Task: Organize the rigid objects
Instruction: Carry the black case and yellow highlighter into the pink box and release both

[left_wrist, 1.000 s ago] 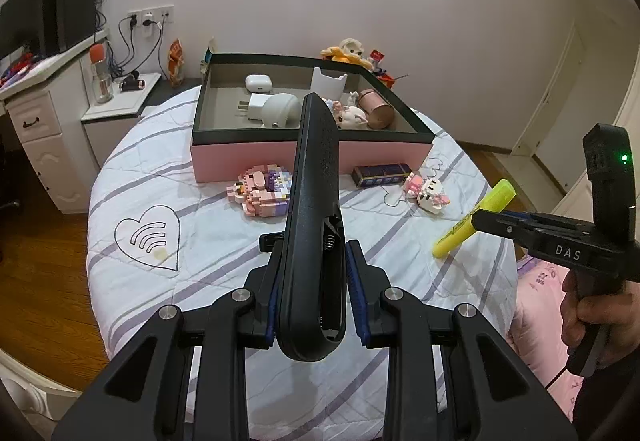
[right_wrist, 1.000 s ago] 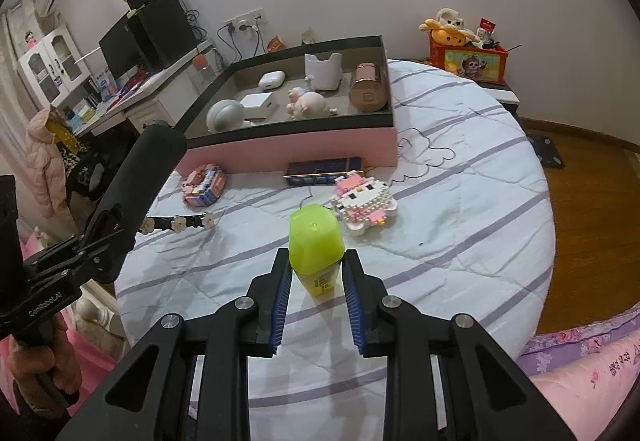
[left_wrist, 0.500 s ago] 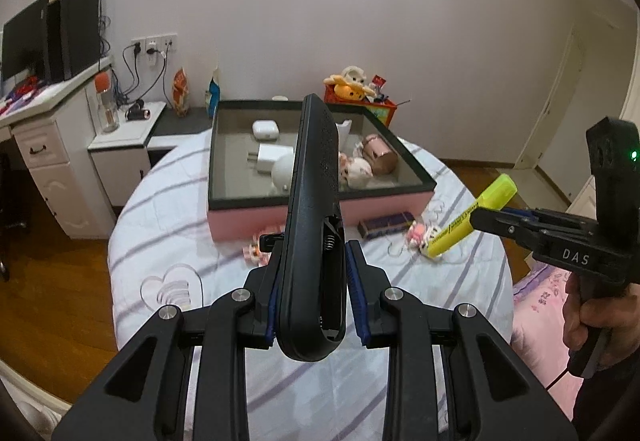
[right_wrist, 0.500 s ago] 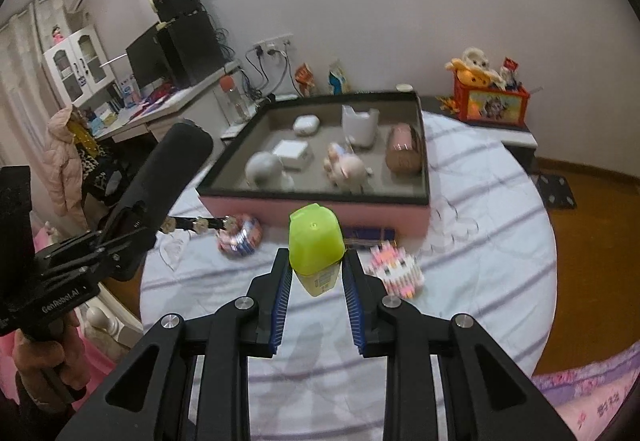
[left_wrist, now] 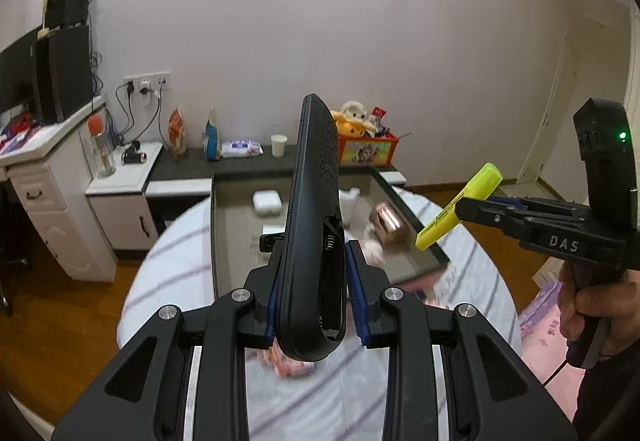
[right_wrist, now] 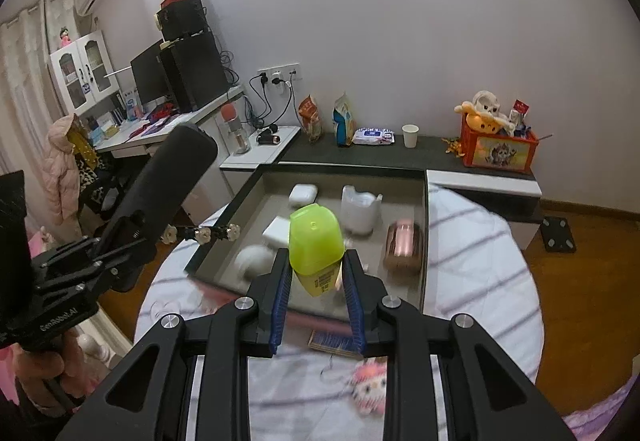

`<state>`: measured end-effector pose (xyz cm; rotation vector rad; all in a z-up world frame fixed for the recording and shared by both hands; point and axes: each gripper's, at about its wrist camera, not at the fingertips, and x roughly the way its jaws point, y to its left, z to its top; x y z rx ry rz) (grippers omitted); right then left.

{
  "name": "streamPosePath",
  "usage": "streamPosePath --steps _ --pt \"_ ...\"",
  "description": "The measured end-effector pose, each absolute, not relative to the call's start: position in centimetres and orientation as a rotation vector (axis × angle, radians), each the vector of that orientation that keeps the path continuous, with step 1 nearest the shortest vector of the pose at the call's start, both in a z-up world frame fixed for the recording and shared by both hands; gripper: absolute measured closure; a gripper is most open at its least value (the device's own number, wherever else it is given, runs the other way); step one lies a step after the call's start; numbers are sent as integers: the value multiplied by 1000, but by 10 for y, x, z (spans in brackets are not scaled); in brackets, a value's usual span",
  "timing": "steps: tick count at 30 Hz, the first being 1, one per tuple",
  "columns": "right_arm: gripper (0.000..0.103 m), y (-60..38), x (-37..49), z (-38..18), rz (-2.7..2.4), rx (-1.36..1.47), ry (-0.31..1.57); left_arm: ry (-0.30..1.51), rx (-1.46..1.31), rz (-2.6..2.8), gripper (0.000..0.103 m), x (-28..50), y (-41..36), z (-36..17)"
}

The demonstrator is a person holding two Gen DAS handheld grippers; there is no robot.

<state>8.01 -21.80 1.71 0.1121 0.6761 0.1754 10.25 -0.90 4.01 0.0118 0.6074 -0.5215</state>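
Observation:
My left gripper (left_wrist: pixel 315 261) is shut on a long black remote (left_wrist: pixel 316 177) whose open battery bay faces the camera. It hangs above the round striped table (left_wrist: pixel 180 253), in front of the pink box (left_wrist: pixel 214 225). My right gripper (right_wrist: pixel 316 265) is shut on a yellow-green highlighter (right_wrist: pixel 316 237), also above the near side of the box (right_wrist: pixel 423 225). In the left wrist view the right gripper (left_wrist: pixel 464 207) holds the highlighter (left_wrist: pixel 476 189) at the right. In the right wrist view the left gripper (right_wrist: pixel 132 237) holds the remote (right_wrist: pixel 172 169) at the left.
The box holds a white earbud case (right_wrist: pixel 303 194), a white holder (right_wrist: pixel 360 209), a rose-gold cylinder (right_wrist: pixel 403 245) and a white charger (right_wrist: pixel 276 230). A dark blue case (right_wrist: pixel 330 341) and a pink block figure (right_wrist: pixel 370 385) lie on the table. Low cabinets stand behind.
Both grippers have risen with their loads, so the table and box now sit lower and smaller in both views. Both grips stay unchanged.

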Motion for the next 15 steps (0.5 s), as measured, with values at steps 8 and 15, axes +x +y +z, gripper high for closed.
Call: streamPosePath --steps 8,15 --pt "77 -228 137 13 153 91 713 623 24 -529 75 148 -34 40" --pt "77 -231 177 -11 142 84 787 699 14 -529 75 184 -50 14"
